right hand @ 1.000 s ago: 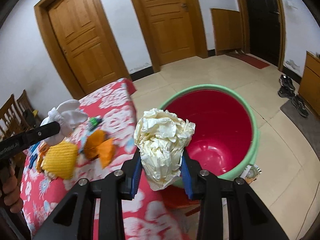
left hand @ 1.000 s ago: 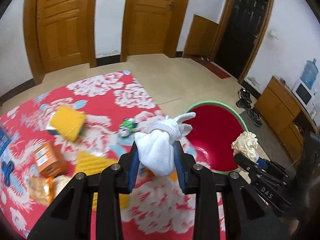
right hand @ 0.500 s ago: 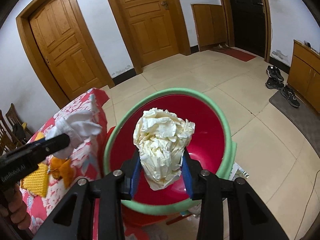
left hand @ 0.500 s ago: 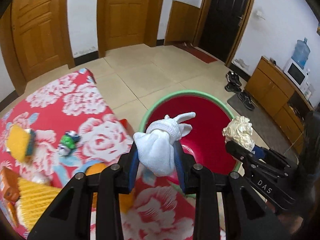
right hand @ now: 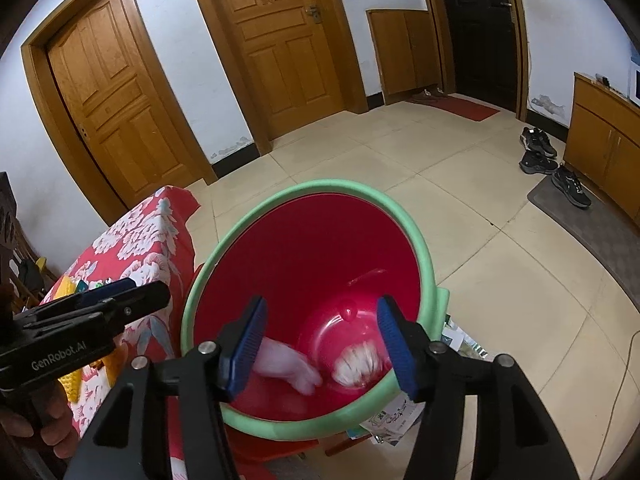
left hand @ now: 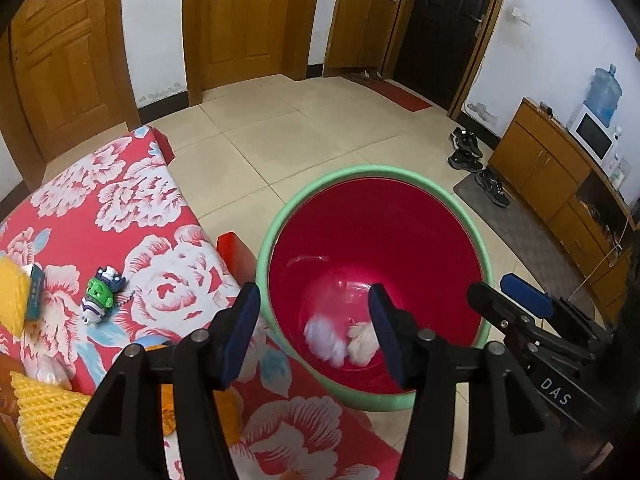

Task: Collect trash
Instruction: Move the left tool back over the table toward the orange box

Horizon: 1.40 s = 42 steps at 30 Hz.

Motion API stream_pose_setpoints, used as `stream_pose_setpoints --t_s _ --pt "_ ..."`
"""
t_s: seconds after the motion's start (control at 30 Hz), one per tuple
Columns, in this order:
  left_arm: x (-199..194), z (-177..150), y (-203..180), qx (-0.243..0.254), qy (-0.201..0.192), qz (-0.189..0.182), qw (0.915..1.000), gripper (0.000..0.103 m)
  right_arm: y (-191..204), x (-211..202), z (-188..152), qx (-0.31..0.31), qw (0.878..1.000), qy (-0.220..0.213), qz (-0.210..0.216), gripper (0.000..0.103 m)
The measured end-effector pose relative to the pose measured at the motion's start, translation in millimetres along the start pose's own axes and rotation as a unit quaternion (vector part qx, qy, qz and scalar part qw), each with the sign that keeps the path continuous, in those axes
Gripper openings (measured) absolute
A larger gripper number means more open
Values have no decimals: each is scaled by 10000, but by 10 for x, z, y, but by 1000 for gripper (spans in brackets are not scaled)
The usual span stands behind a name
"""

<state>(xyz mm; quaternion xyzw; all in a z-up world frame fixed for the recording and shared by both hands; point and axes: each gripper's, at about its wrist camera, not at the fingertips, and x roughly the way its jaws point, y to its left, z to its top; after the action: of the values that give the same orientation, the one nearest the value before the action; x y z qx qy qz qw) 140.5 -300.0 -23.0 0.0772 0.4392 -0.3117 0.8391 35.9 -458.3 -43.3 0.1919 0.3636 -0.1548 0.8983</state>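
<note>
A red bin with a green rim (left hand: 304, 196) (right hand: 416, 236) stands on the floor beside the table. A white cloth wad (left hand: 326, 342) (right hand: 288, 368) and a cream crumpled paper ball (left hand: 362, 344) (right hand: 356, 362) lie blurred at the bin's bottom. My left gripper (left hand: 314, 332) is open and empty above the bin's near left rim. My right gripper (right hand: 320, 340) is open and empty above the bin. It also shows from the side at the right of the left wrist view (left hand: 508, 300).
The table has a red floral cloth (left hand: 120, 208) with a green toy (left hand: 100, 292), yellow foam netting (left hand: 44, 420), a yellow sponge and orange scraps. Papers (right hand: 396, 416) lie on the floor by the bin. Shoes (left hand: 472, 160), a mat and a wooden cabinet (left hand: 560, 184) stand right.
Both grippers moved over the bin and opened. The white cloth left the left gripper and the paper ball left the right one; both now lie in the bin.
</note>
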Motion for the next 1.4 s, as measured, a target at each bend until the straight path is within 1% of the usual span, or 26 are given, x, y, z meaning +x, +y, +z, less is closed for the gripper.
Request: stream_pose_setpoints --t_s 0.17,0.4,0.5,0.6,0.87,1.07,1.4 --pt "-80 -19 43 -99 -48 -7 9999 57 10 -70 -20 53 10000 -22 24 61" --pt "-263 -92 126 -314 -113 -134 9994 57 66 -239 -49 113 9999 -67 104 61" --pt "-366 -129 165 -389 -164 -137 9990 57 109 -287 -67 109 9998 -63 137 65" --pt "-475 -168 208 -445 -226 -94 9987 60 153 -313 -94 83 9999 -23 148 66" --pt "-794 -322 445 -682 -429 135 9967 61 294 -384 -169 102 9993 54 357 66" --pt "-982 -419 682 -898 -572 332 9938 61 477 -473 -218 11 9987 59 498 70" --pt "-1221 -628 1170 -1301 -690 847 9855 61 815 -509 -285 -208 9970 100 735 70"
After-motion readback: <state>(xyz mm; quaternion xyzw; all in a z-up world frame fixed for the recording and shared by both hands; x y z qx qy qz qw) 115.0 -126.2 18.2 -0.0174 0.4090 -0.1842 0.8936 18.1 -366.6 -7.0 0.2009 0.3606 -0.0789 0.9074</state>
